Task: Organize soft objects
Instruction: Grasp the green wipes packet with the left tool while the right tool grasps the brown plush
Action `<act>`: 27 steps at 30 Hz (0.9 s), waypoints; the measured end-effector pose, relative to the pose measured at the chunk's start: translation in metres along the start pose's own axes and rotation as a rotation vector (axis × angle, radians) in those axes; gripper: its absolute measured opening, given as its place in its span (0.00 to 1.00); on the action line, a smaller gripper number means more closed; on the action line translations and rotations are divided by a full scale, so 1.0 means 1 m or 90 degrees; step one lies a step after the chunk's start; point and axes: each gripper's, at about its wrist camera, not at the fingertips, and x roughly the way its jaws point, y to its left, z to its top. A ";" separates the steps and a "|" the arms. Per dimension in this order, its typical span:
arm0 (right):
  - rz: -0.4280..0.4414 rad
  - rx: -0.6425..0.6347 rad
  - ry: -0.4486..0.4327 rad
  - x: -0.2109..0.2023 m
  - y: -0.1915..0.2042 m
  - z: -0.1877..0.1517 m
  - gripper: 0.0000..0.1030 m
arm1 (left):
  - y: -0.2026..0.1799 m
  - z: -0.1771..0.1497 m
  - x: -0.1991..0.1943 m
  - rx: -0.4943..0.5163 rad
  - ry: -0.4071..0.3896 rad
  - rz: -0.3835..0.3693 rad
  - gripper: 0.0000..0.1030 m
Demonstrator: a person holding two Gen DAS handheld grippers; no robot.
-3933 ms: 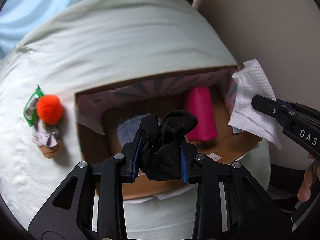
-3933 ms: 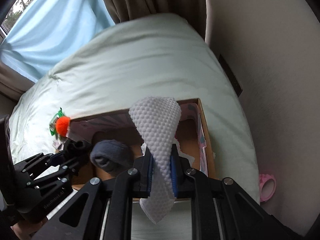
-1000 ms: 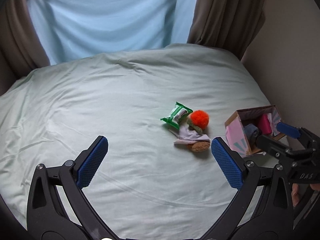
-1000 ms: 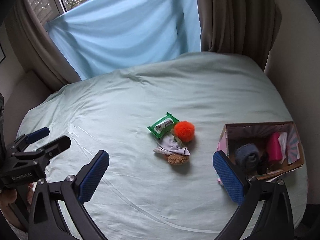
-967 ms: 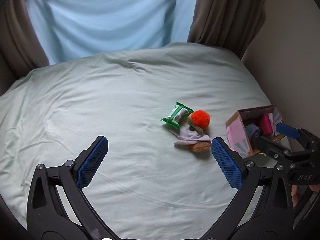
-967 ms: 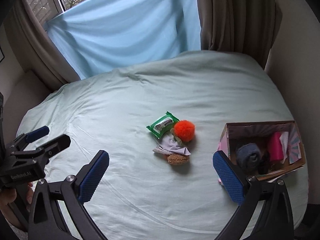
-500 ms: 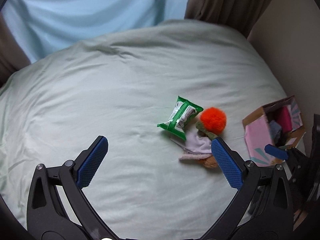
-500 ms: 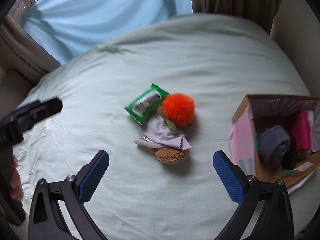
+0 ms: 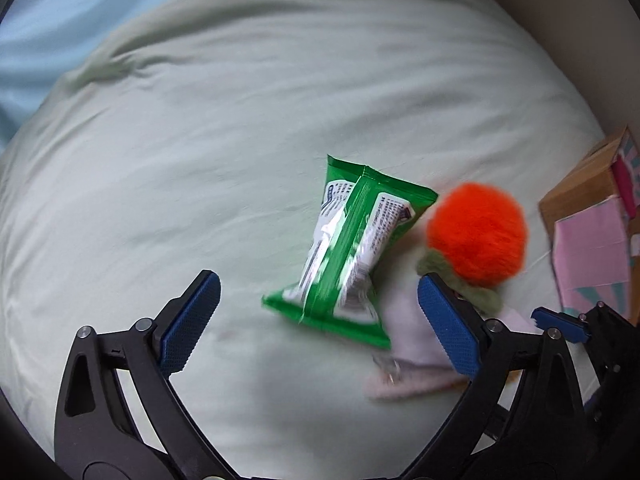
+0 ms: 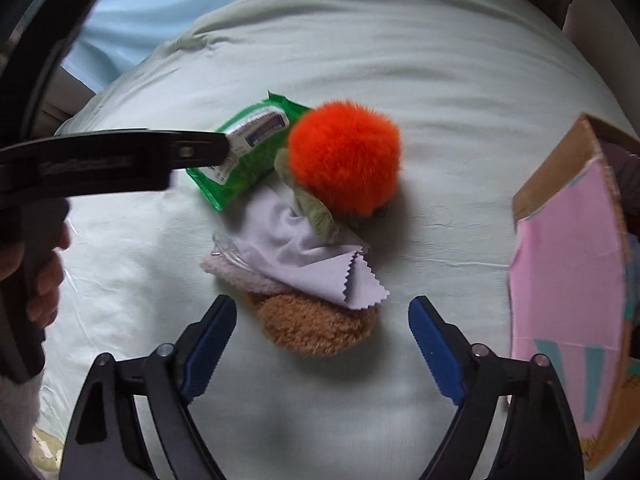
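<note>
Both grippers — left gripper (image 9: 316,316), right gripper (image 10: 320,342) — brought down from high over pale green bedspread (image 9: 200,120) to leftover pile, jaws wide apart, nothing held. Green foil wipes packet (image 9: 352,248) framed by left; brown fuzzy plush (image 10: 316,326) by right. Pink-sided cardboard box (image 10: 568,280) alongside — next pickups judged imminent.

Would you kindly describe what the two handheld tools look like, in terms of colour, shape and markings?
Both the left tool and right tool are matte black with triangular cut-outs in the arms and silver screw heads. Each finger ends in a blue textured pad. No cables show, and any lettering is too blurred to read.
</note>
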 end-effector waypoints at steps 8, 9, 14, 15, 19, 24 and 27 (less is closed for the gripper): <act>0.016 -0.015 0.012 0.017 0.000 0.001 0.53 | 0.000 0.010 0.044 0.003 0.030 -0.029 0.63; 0.017 -0.015 0.012 0.016 0.001 0.002 0.52 | -0.001 0.010 0.045 0.007 0.025 -0.027 0.61; 0.023 -0.012 0.014 0.017 -0.001 0.004 0.48 | -0.006 0.012 0.046 0.021 0.013 -0.037 0.35; 0.024 -0.012 0.014 0.016 -0.002 0.004 0.47 | -0.005 0.013 0.047 0.020 0.013 -0.037 0.34; 0.028 -0.007 0.014 0.015 0.000 0.007 0.45 | -0.006 0.013 0.045 0.015 0.009 -0.039 0.31; 0.032 -0.008 0.013 0.006 -0.002 0.007 0.43 | -0.002 0.007 0.028 0.004 0.004 -0.031 0.31; 0.034 -0.006 0.009 -0.001 -0.003 0.007 0.43 | 0.000 0.003 0.012 -0.007 -0.005 -0.028 0.31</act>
